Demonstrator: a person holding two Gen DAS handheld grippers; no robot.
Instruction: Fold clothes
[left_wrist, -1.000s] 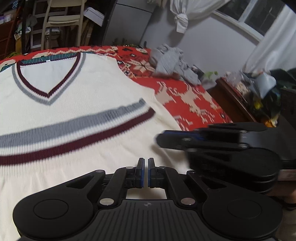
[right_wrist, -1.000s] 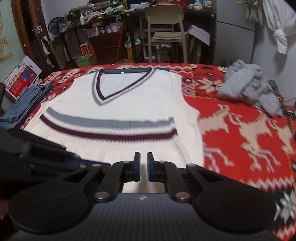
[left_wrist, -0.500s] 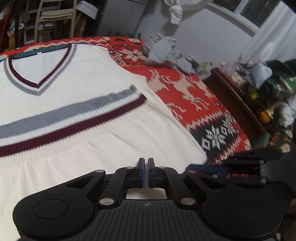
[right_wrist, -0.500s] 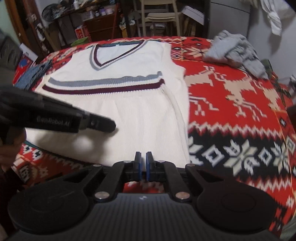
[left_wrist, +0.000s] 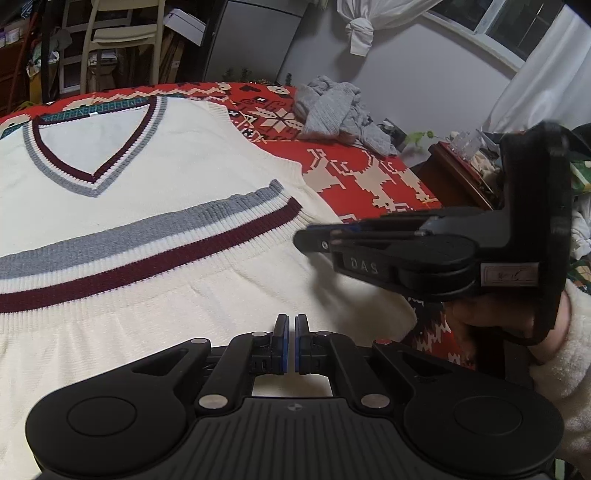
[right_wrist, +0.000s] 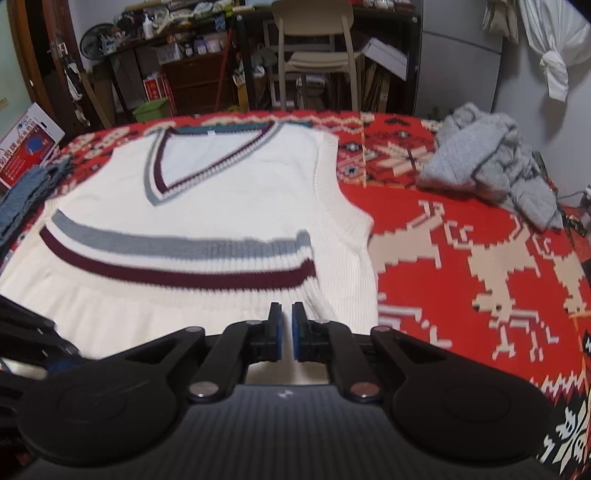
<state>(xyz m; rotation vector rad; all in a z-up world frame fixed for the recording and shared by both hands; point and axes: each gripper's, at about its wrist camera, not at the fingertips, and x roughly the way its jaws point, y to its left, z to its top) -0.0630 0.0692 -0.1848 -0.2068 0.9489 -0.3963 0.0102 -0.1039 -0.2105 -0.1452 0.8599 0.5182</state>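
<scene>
cream vest (left_wrist: 155, 206): knitted, sleeveless, v-neck trimmed in grey and maroon, one grey band and one maroon band across the chest. lies flat, front up, on the patterned blanket, neck toward the far edge, hem toward the cameras. a shallow crease runs just below the maroon band. same vest in the right wrist view (right_wrist: 221, 206), blurred.

blanket (left_wrist: 369, 177): red, with cream reindeer and snowflake motifs, covers the whole work surface; black band with white snowflakes along the near right edge.

left gripper (left_wrist: 290, 345): over the hem area of the vest, blue-padded fingers almost together, only a thin slit between them, nothing in it.

right gripper (right_wrist: 286, 332): over the right side of the vest near its lower edge, fingers likewise nearly closed with a narrow gap, nothing pinched. in the left wrist view it shows from the side (left_wrist: 314, 240), tip over the vest's right edge just below the maroon band; whether it touches the knit cannot be told. a hand (left_wrist: 517, 325) in a fluffy white sleeve (left_wrist: 561, 387) grips its handle.

grey garment (right_wrist: 487, 162): crumpled heap at the far right of the blanket, well apart from the vest.

blue denim item (right_wrist: 26, 195): at the left edge of the blanket, beside the vest.

chair (right_wrist: 314, 51): cream, beyond the far edge.
</scene>
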